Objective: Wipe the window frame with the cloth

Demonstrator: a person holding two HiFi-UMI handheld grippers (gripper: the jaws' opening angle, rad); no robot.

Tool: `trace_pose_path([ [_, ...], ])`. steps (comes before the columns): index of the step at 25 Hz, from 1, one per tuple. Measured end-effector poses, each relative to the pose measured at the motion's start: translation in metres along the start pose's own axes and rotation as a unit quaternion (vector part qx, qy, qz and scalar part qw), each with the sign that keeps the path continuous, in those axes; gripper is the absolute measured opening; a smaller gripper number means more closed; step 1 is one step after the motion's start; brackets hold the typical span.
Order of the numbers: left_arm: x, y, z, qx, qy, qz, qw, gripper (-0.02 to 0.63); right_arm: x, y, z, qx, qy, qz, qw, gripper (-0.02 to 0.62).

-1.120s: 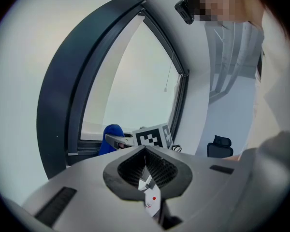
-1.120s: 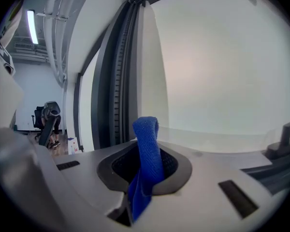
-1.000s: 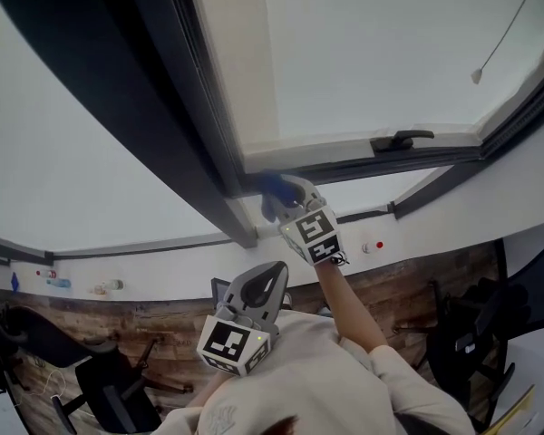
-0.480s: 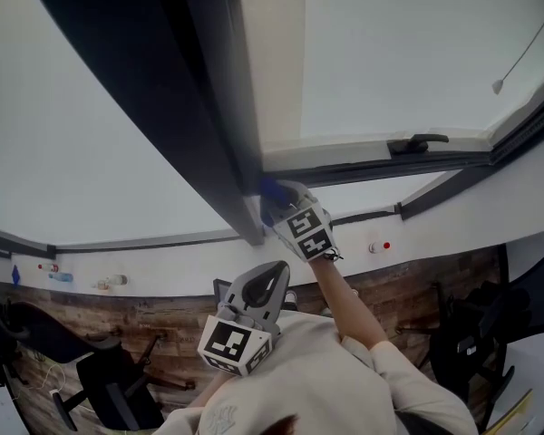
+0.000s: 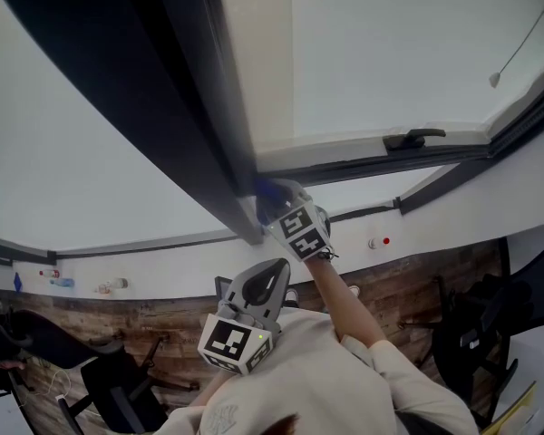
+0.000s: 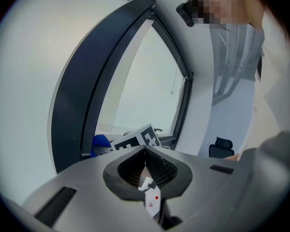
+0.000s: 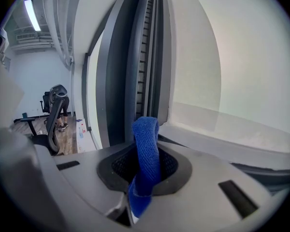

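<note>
A blue cloth is pinched in my right gripper, which is shut on it. In the head view the right gripper holds the cloth against the bottom corner of the dark window frame, where the upright post meets the lower rail. The left gripper view catches the cloth as a blue spot at the frame's foot. My left gripper hangs low by the person's chest, away from the frame; its jaws are shut with nothing between them.
A black window handle sits on the lower rail to the right. A blind cord with a weight hangs at the upper right. Office chairs and a wooden floor lie below. The white sill runs under the frame.
My right gripper with the cloth has slid a little left along the lower rail into the corner by the post. The left gripper has stayed put.
</note>
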State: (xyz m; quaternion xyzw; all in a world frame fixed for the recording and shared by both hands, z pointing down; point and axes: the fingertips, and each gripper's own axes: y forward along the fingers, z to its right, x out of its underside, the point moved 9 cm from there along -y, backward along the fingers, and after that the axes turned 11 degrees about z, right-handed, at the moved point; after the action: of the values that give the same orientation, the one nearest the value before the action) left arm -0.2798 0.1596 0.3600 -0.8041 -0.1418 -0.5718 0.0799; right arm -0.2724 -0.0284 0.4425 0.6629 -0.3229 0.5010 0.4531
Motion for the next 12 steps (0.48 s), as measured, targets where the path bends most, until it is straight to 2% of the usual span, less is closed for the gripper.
trace_pose_path([
  [12, 0.0009, 0.0064, 0.0013, 0.0, -0.002, -0.002, 1.0, 0.009, 0.002, -0.007, 0.0081, 0.002, 0.002, 0.002, 1.0, 0.049],
])
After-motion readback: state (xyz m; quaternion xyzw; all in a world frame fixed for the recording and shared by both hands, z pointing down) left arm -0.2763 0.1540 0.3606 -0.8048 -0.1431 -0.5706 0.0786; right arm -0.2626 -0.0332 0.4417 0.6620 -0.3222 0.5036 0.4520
